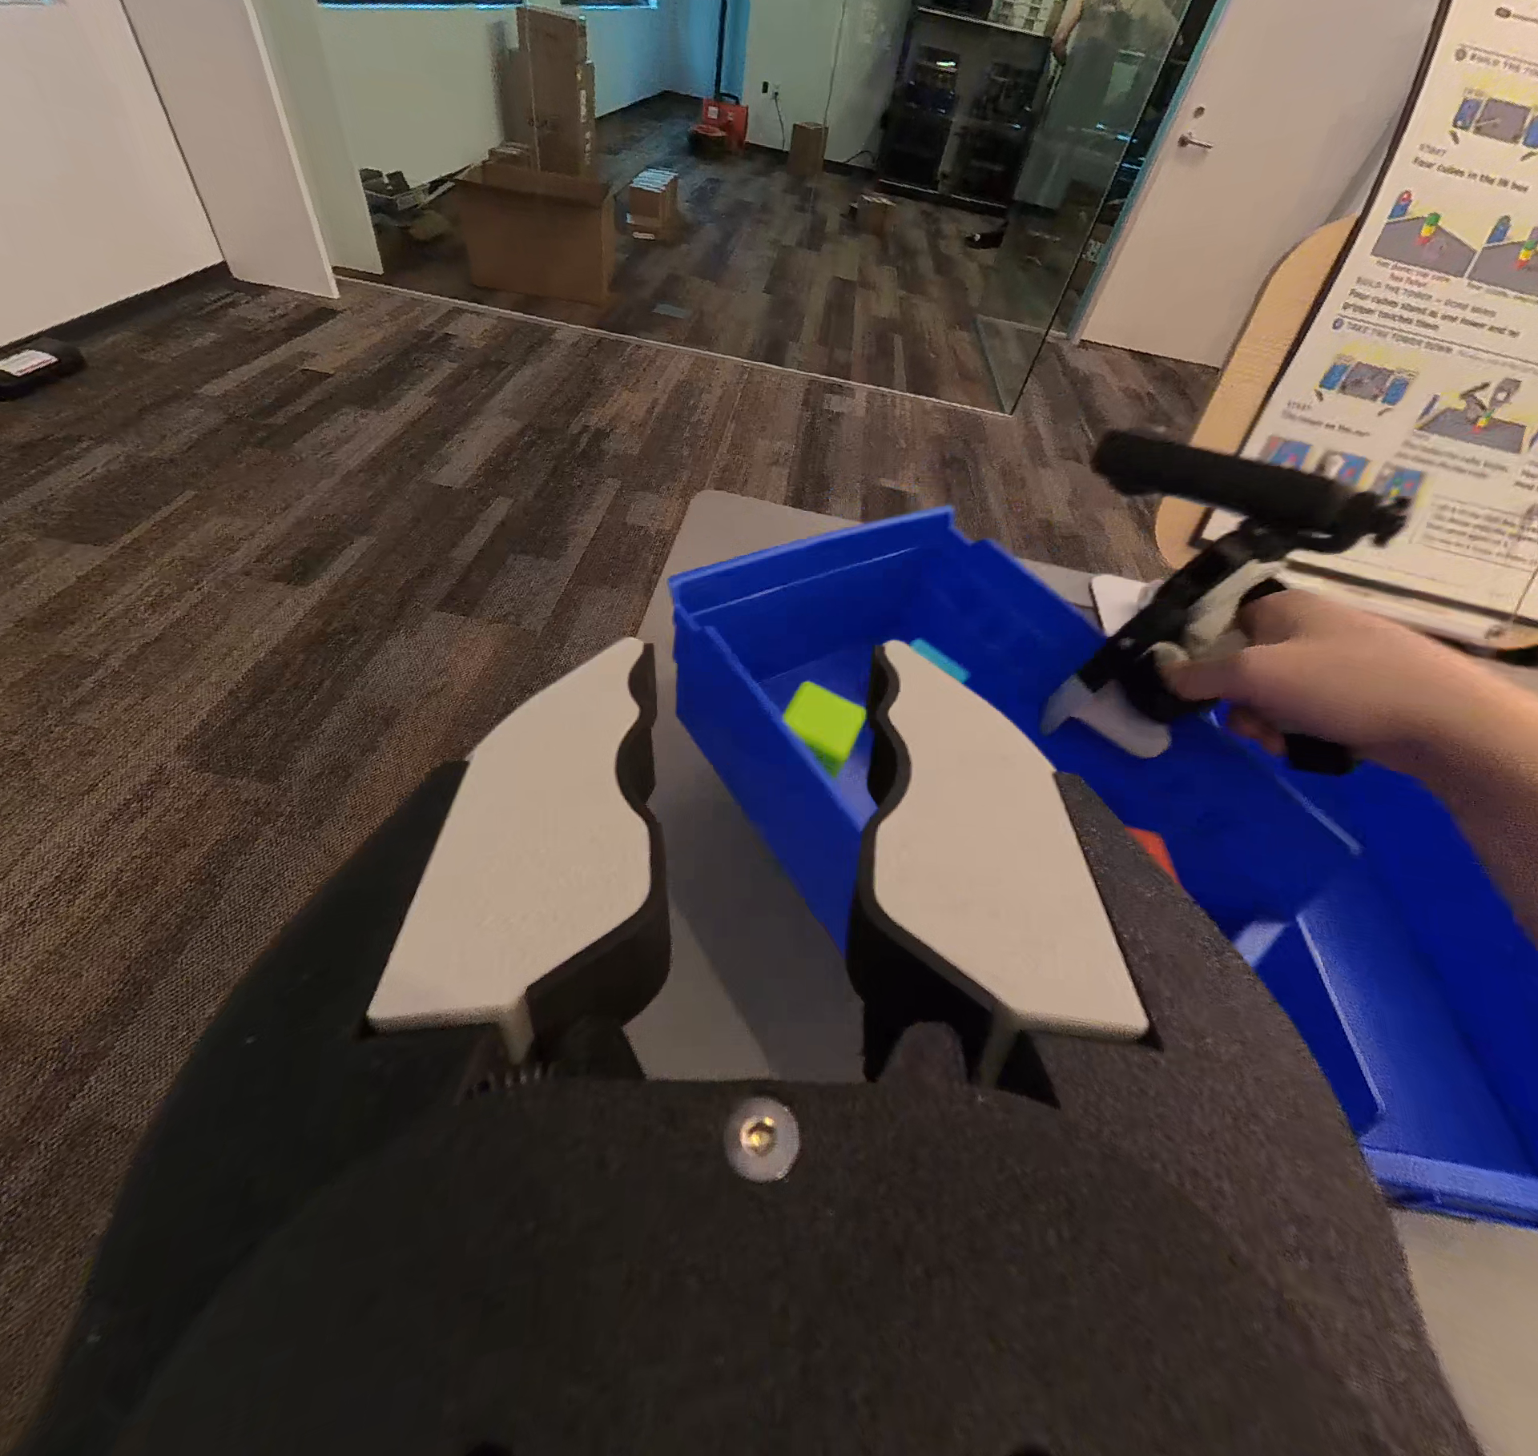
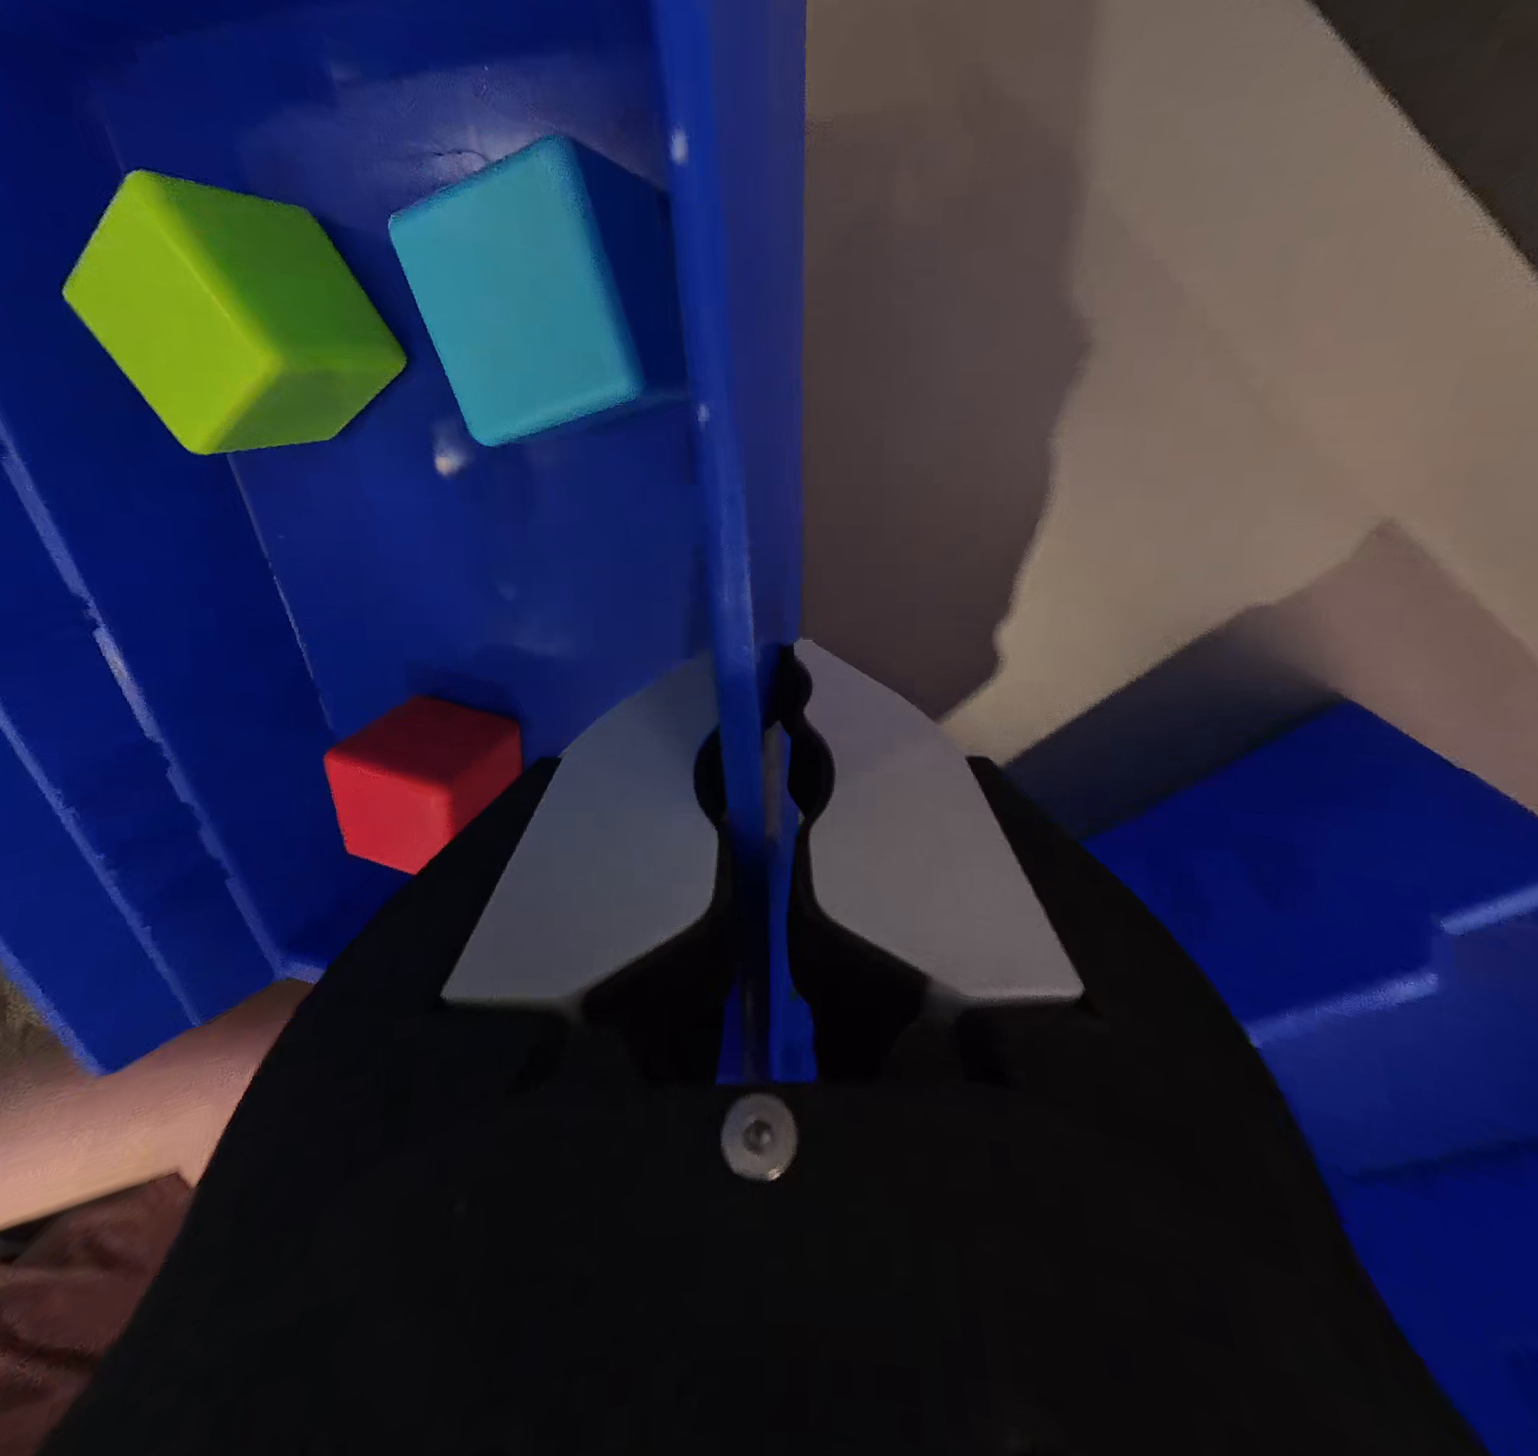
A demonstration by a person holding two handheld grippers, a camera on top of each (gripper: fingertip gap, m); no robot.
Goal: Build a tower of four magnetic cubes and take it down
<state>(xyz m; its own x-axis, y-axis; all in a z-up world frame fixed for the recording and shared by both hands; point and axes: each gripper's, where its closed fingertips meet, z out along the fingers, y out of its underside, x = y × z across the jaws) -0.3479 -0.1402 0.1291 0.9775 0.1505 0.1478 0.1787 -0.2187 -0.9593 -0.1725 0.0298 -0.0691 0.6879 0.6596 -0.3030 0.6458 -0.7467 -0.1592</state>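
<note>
Left gripper (image 1: 761, 696) hangs above the table (image 1: 732, 875) with fingers spread wide, nothing between them, aimed at the near wall of the blue bin (image 1: 749, 750). Inside that bin, going left to right in the right wrist view: green cube (image 2: 229, 318), light-blue cube (image 2: 520, 293), both loose on the floor and just apart; red cube (image 2: 416, 779) lower down, nearer the gripper, close to the side wall. Fourth cube not visible in either view. Right gripper (image 2: 761, 750) is pinched on the bin's side wall, one finger inside, one outside, the wall clamped between them. A second blue bin (image 2: 1332, 958) sits further right, contents unseen.

Step in hand, as I judge it: the start, no tower yet; the right side seems to be steadying or shifting the bin. Next move likely calls for the left gripper to dip over the wall and close on one cube, squarely on opposite faces, while keeping clear of neighbours that may snap together.
</note>
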